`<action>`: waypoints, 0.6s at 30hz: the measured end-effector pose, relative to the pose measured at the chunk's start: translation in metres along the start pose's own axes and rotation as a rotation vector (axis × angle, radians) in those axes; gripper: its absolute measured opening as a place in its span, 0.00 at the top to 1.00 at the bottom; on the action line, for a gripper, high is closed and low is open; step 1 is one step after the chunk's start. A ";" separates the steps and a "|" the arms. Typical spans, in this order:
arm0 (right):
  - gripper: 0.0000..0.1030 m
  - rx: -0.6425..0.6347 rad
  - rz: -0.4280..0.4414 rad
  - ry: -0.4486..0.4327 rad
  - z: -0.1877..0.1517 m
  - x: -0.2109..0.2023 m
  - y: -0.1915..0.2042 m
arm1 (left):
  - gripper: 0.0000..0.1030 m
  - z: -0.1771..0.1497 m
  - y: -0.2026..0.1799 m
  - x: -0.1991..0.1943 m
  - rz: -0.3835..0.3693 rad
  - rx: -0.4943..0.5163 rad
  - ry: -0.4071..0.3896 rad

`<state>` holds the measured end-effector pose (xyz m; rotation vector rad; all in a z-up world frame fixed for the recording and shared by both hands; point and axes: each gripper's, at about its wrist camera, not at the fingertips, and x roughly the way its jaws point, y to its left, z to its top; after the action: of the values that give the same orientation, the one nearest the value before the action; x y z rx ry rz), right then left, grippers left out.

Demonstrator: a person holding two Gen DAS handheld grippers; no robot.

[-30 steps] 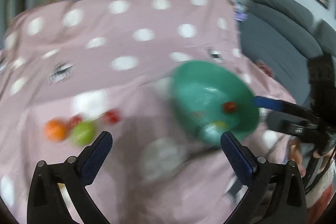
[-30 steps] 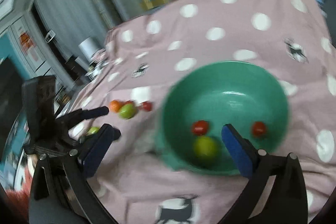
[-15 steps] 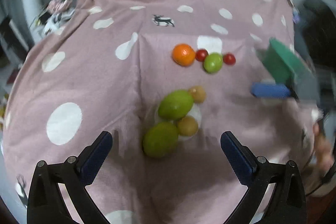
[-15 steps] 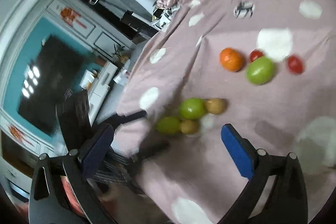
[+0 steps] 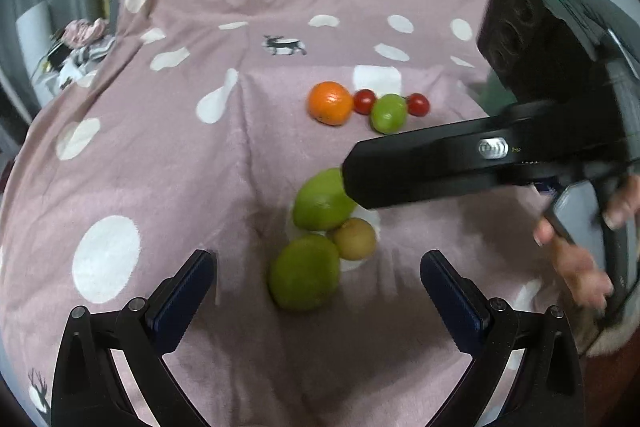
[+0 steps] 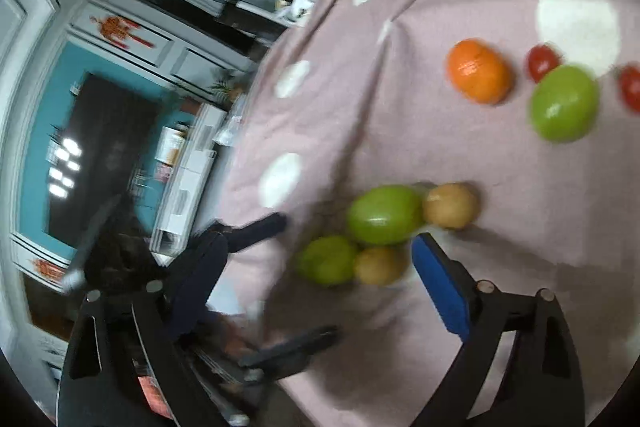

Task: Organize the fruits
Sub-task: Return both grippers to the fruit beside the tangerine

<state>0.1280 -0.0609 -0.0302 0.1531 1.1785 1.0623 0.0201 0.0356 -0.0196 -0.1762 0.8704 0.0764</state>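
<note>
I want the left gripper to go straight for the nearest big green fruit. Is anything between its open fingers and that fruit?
Nothing visible: the left gripper is open with the near green fruit directly ahead on bare cloth. The right gripper reaches in farther back, over the other green fruit.

orange [image 5: 330, 103] behind mangoes [image 5: 323, 200] | both on tablecloth [image 5: 160, 167]

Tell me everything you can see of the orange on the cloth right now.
The orange is round, slightly flattened, bright with a glossy highlight on top. It sits on the pink dotted cloth at the left end of the far row, beside a small red tomato that looks close to or touching it; contact is unclear. Neither tool holds it. In the right wrist view it looks whole and unmarked.
</note>
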 end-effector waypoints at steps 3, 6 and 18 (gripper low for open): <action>0.08 -0.088 -0.103 -0.025 -0.001 -0.008 0.004 | 0.01 -0.002 -0.008 0.001 0.014 0.045 0.000; 0.24 -0.138 -0.165 -0.013 -0.003 -0.005 0.005 | 0.01 0.001 -0.007 0.005 0.018 0.048 0.018; 0.34 -0.085 -0.323 -0.027 0.010 -0.008 -0.027 | 0.08 0.014 -0.021 -0.003 -0.010 -0.044 -0.014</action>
<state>0.1521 -0.0774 -0.0367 -0.0878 1.0888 0.8200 0.0315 0.0180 -0.0058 -0.2206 0.8539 0.0878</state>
